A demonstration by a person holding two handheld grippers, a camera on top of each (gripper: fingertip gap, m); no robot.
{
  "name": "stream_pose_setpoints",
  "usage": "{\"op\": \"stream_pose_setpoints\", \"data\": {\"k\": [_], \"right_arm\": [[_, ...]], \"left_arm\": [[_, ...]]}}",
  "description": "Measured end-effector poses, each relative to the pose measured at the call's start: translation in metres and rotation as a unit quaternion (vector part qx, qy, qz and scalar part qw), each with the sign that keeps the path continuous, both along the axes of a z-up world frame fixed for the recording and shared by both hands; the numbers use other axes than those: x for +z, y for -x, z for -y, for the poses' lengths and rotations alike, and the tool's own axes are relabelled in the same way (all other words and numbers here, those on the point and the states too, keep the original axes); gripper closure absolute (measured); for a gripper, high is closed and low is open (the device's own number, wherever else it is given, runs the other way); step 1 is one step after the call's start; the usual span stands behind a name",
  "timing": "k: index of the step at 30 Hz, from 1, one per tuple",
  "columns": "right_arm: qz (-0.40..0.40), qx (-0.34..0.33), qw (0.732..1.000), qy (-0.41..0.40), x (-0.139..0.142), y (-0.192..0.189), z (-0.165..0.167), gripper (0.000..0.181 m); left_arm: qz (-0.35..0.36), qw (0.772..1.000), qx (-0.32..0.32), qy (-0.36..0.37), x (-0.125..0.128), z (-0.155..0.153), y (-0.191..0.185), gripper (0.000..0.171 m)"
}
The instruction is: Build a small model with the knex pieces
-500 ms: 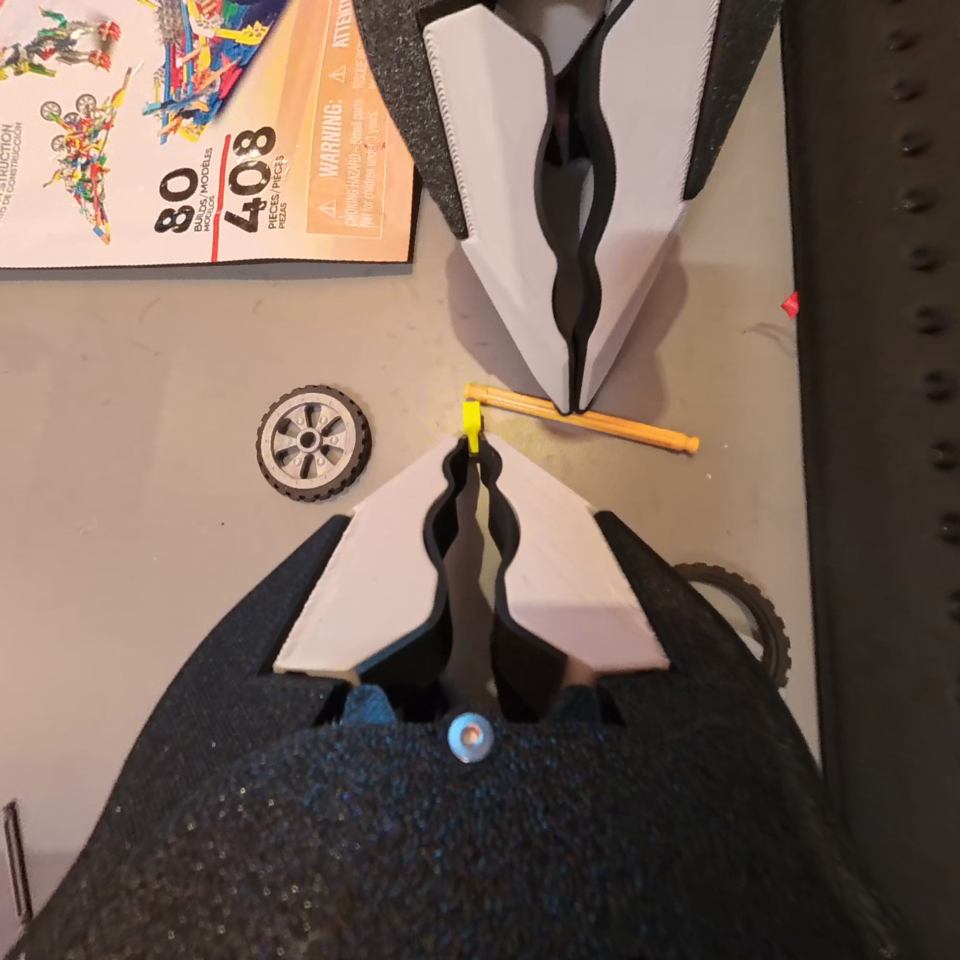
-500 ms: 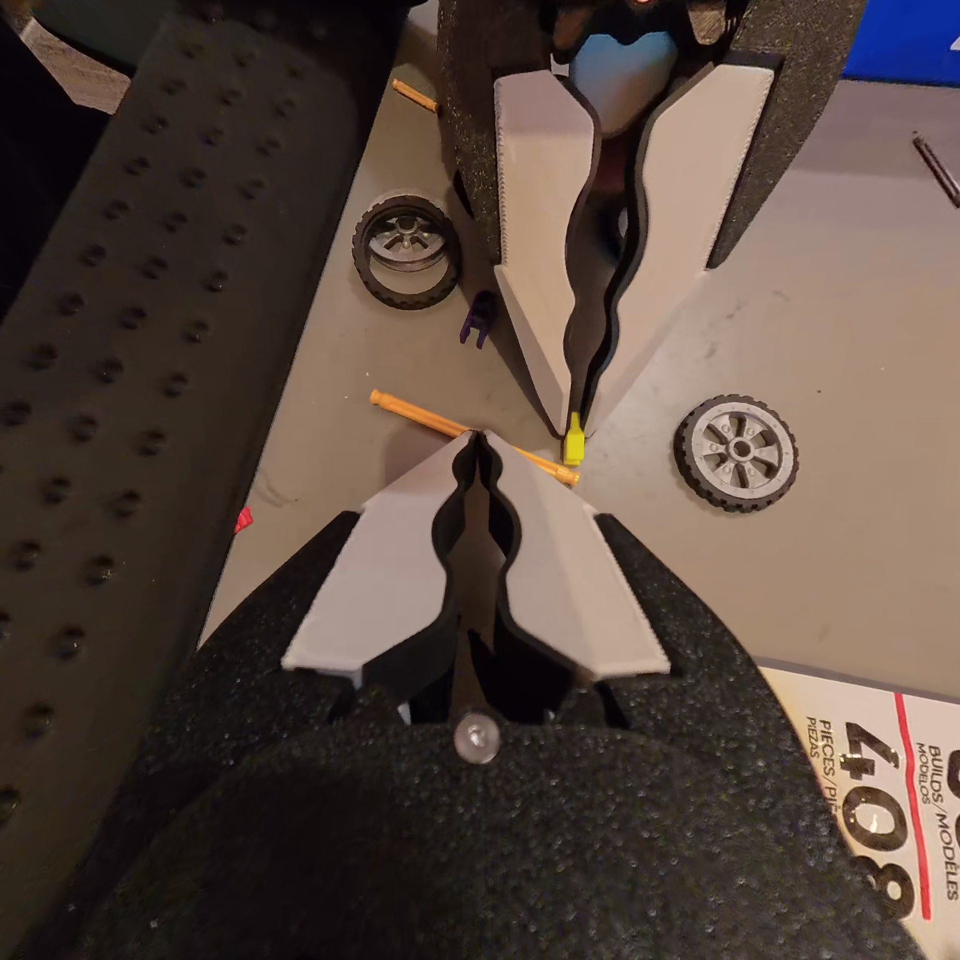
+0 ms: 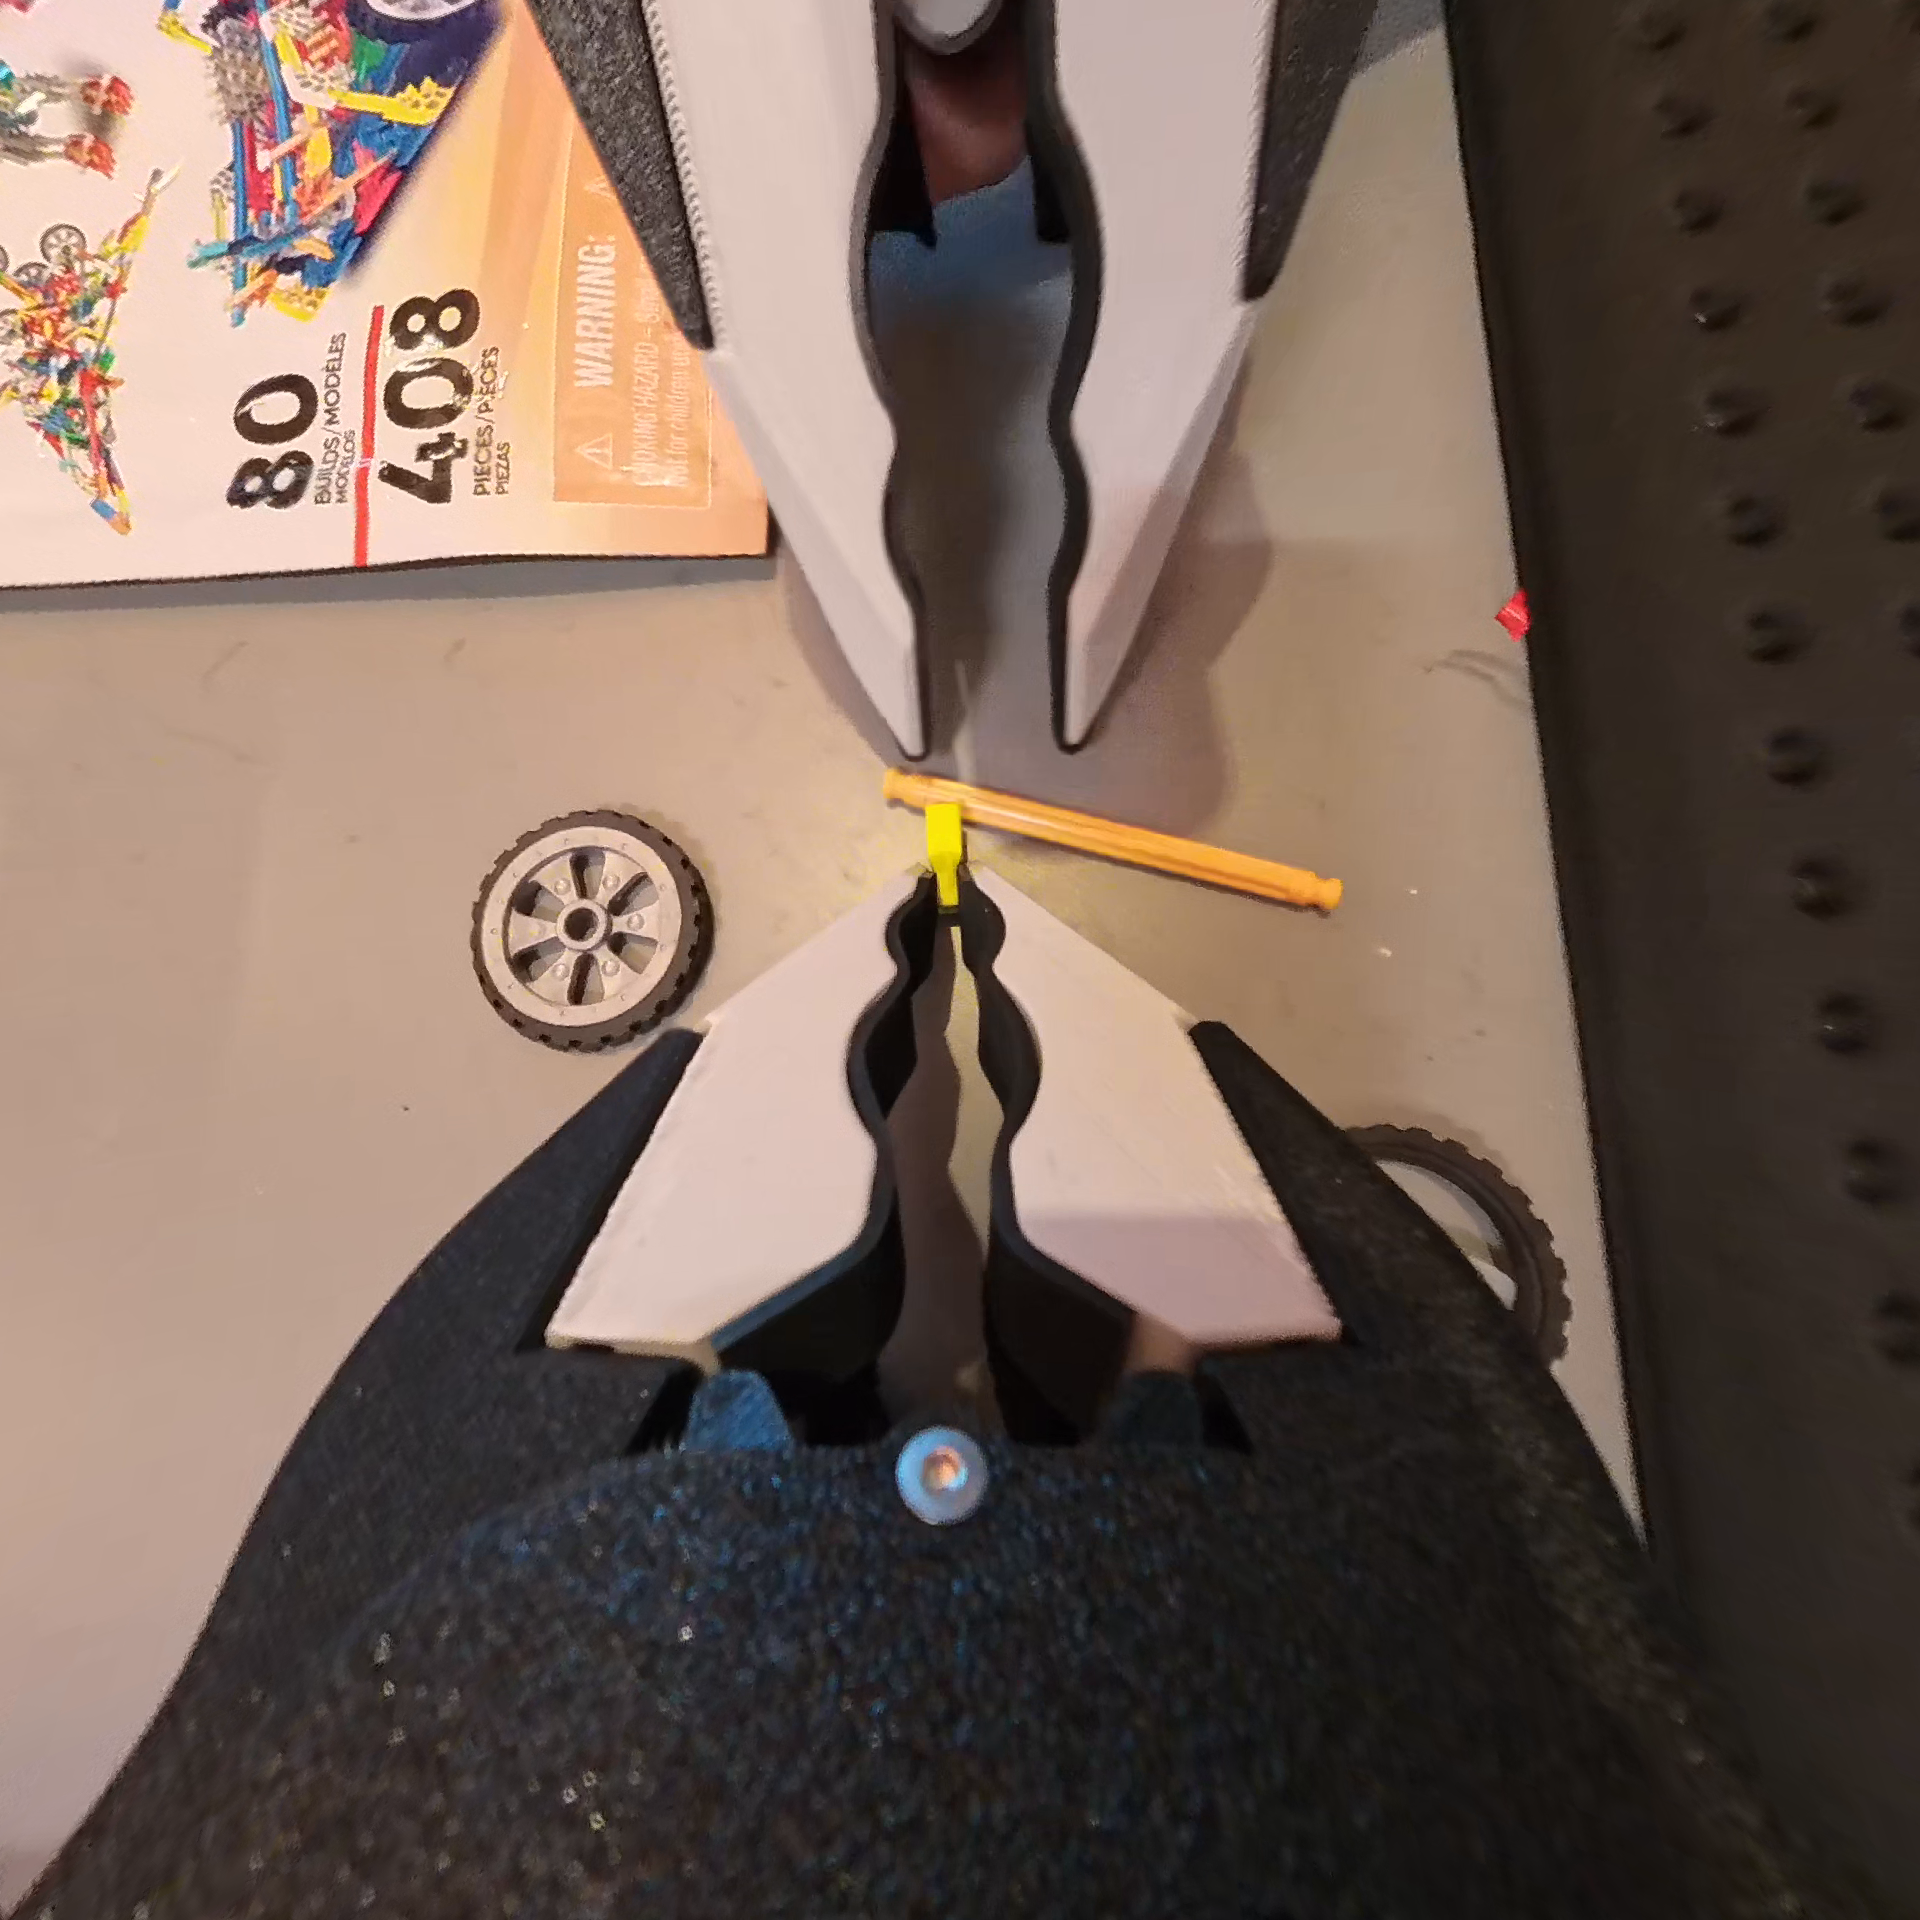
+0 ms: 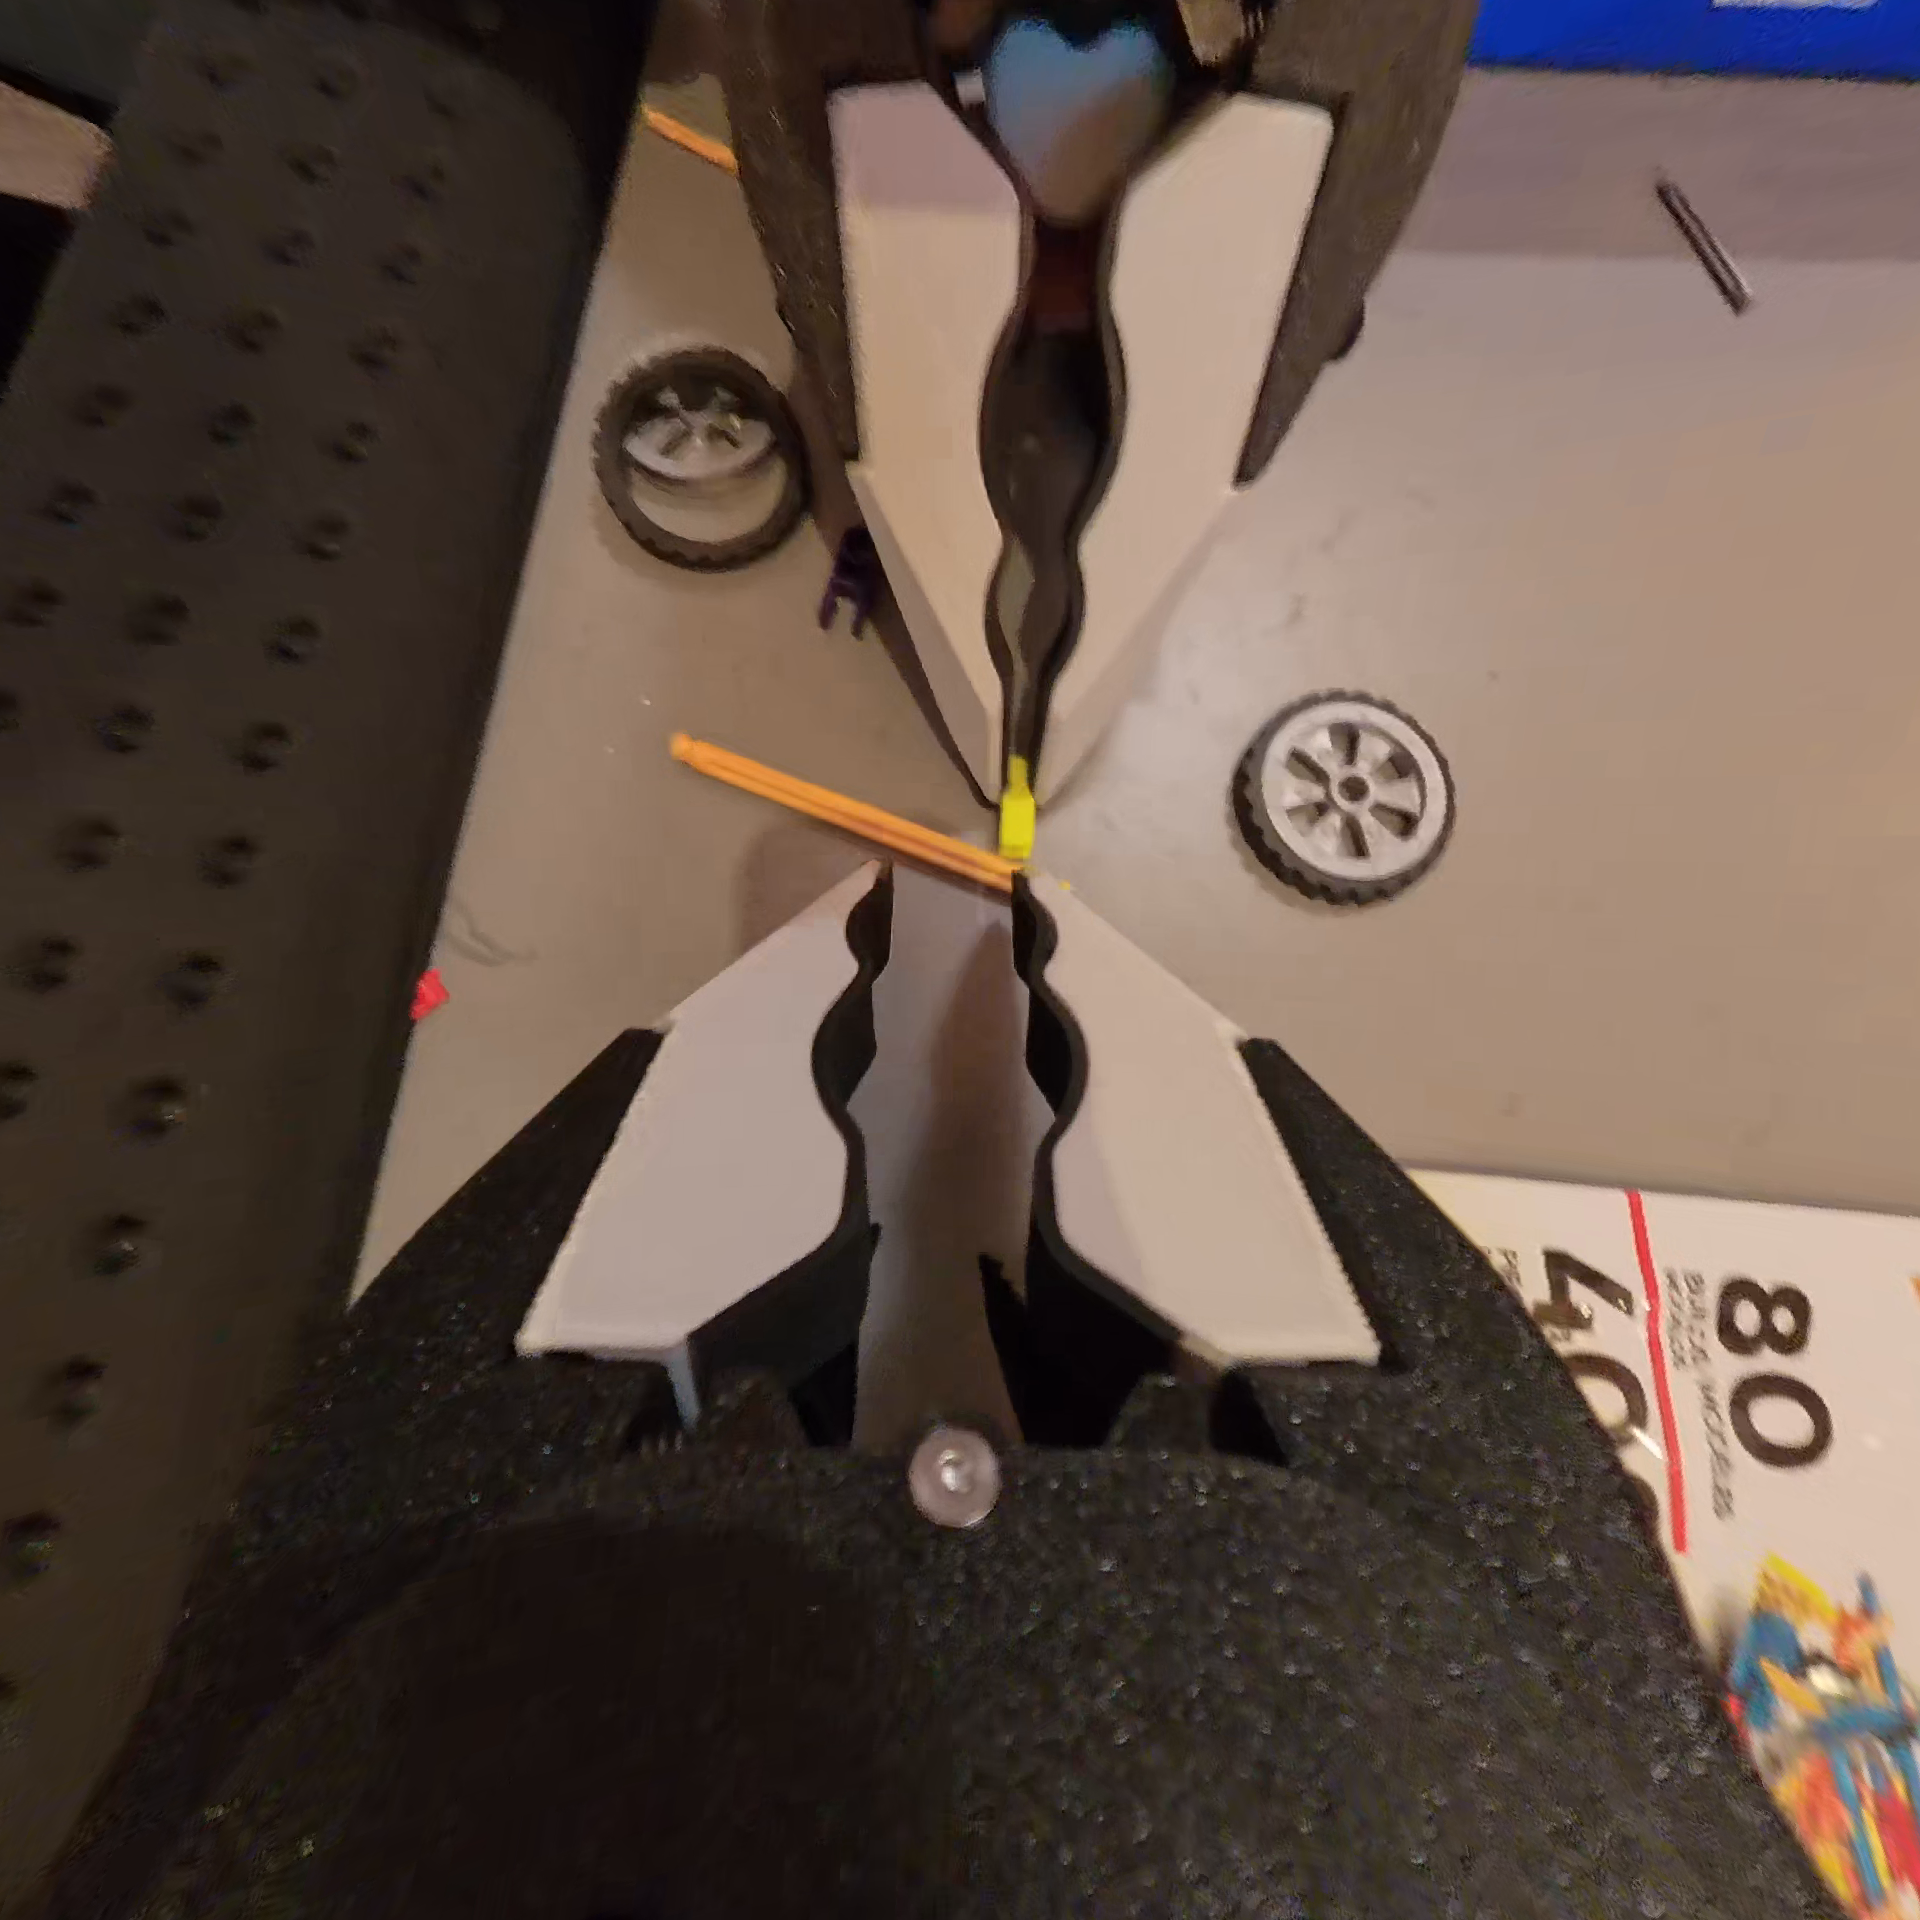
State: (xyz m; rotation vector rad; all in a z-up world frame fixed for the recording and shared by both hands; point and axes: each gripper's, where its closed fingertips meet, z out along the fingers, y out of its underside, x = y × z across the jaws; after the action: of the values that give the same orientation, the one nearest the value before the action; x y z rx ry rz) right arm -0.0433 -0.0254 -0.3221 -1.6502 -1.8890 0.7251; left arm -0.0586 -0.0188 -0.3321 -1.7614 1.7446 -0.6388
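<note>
Jaws first: our left gripper [image 3: 943, 883] has them pressed together on a small yellow connector [image 3: 943, 844], pinching its tail so that the clip end sticks out past the tips. That clip end meets the orange rod [image 3: 1112, 840] close to one end of it, and whether it has snapped on we cannot tell. Our right gripper [image 4: 951, 883] has its jaws spread, tips just above the rod and holding nothing; the rod's connector end lies at one tip.

We judge both pieces to be light, stiff moulded plastic, smooth and inclined to skate or flick away under a sideways push. The connector is best held by its flat body, as now. The rod is thin and lies flat on the tabletop [image 3: 312, 1195], so a pinch across its middle looks soundest; it might bend a little and spring back.

A grey spoked wheel [image 3: 592, 928] lies beside the left gripper, apart from the rod. A second tyre [image 4: 698, 470] and a purple connector [image 4: 850, 592] sit behind it. The tabletop is dull grey, smooth and faintly scuffed. A printed sheet [image 3: 312, 312] with coloured models lies toward one edge, a black dimpled mat [image 4: 208, 727] runs along another, with a red scrap [image 4: 427, 994] at its border. A dark thin rod [image 4: 1704, 244] lies far off, with a blue object [image 4: 1683, 31] beyond it.
</note>
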Motion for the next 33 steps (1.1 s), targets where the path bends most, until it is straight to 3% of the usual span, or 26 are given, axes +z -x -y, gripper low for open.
{"op": "stream_pose_setpoints", "data": {"k": [2, 33], "right_arm": [[0.014, -0.022, 1.0, -0.001, -0.0043, -0.0025, -0.0069, 0.158], [0.006, -0.018, 1.0, -0.021, -0.0097, 0.0022, -0.0061, 0.171]], "left_arm": [[-0.003, 1.0, -0.001, -0.002, 0.0001, -0.0011, -0.0012, 0.17], [-0.008, 1.0, 0.003, 0.0, 0.0002, -0.005, -0.0027, 0.17]]}}
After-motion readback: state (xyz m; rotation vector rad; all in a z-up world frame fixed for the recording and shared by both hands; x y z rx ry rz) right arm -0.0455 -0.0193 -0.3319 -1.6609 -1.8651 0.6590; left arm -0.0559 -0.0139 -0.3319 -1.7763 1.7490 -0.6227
